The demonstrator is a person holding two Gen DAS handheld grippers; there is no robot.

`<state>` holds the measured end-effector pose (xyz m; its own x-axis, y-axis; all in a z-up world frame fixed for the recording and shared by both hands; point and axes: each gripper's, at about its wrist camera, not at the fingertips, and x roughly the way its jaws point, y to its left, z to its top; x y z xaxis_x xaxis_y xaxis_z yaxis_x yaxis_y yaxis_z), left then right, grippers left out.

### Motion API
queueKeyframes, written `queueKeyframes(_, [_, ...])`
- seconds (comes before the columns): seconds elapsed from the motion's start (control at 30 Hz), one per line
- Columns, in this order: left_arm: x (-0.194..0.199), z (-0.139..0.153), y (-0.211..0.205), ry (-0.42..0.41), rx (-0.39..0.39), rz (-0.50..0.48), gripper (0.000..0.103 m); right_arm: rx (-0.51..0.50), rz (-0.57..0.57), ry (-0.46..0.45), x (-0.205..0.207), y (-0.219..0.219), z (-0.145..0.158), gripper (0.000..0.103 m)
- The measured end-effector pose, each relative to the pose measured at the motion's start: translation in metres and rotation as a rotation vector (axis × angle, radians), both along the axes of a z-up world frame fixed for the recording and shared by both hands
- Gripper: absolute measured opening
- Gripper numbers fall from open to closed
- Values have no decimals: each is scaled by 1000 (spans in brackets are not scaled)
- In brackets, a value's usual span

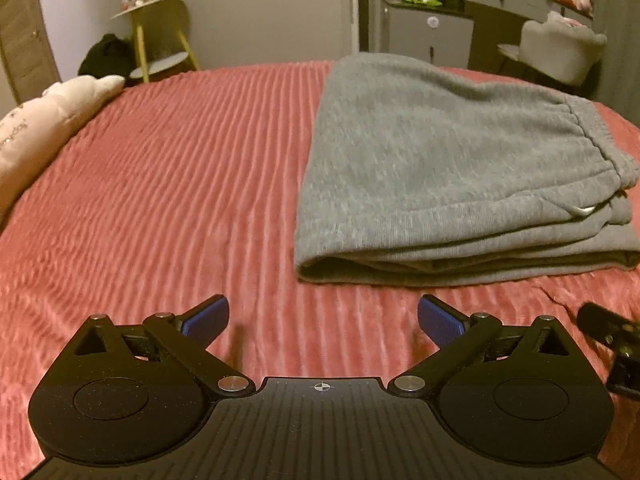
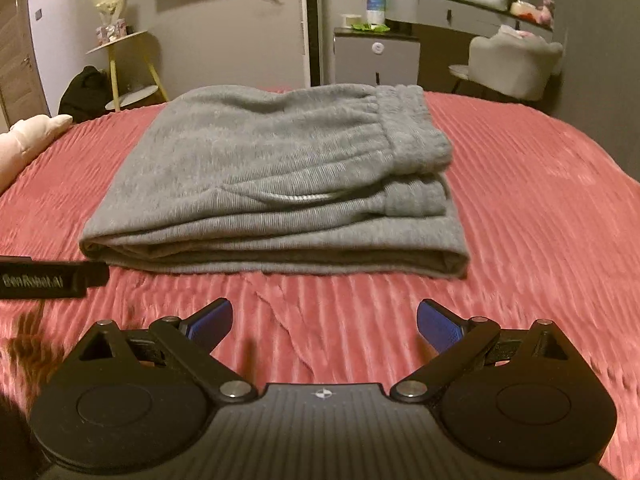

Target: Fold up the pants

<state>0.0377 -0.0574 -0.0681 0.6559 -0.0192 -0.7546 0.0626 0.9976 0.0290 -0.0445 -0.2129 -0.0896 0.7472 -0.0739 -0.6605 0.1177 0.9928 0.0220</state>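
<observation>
Grey sweatpants lie folded in a flat stack on the pink ribbed bedspread, waistband on top at the right. In the right wrist view the same pants sit straight ahead in the middle of the bed. My left gripper hangs open over the bedspread, nearer than the stack and to its left, with nothing between its blue pads. My right gripper is open too, just short of the stack's near folded edge, holding nothing.
A cream pillow lies at the bed's left edge. Beyond the bed stand a yellow side table, a small grey cabinet, a vanity with a padded chair and a dark bag on the floor. Part of the other gripper shows at each view's side.
</observation>
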Motion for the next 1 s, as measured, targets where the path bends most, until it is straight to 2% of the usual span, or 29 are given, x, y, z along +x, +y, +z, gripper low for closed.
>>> queueKeyframes(0.1, [3, -3, 3, 10, -22, 9, 103, 3, 11, 2, 8, -1, -3, 99])
queueKeyframes(0.3, [7, -8, 2, 10, -10, 20, 103, -6, 32, 14, 14, 0, -9, 99])
queueKeyframes(0.7, [6, -12, -9, 13, 23, -30, 103, -46, -10, -5, 10, -5, -9, 99])
queueKeyframes(1.0, [5, -10, -7, 13, 14, -31, 103, -48, -25, -13, 7, -7, -8, 99])
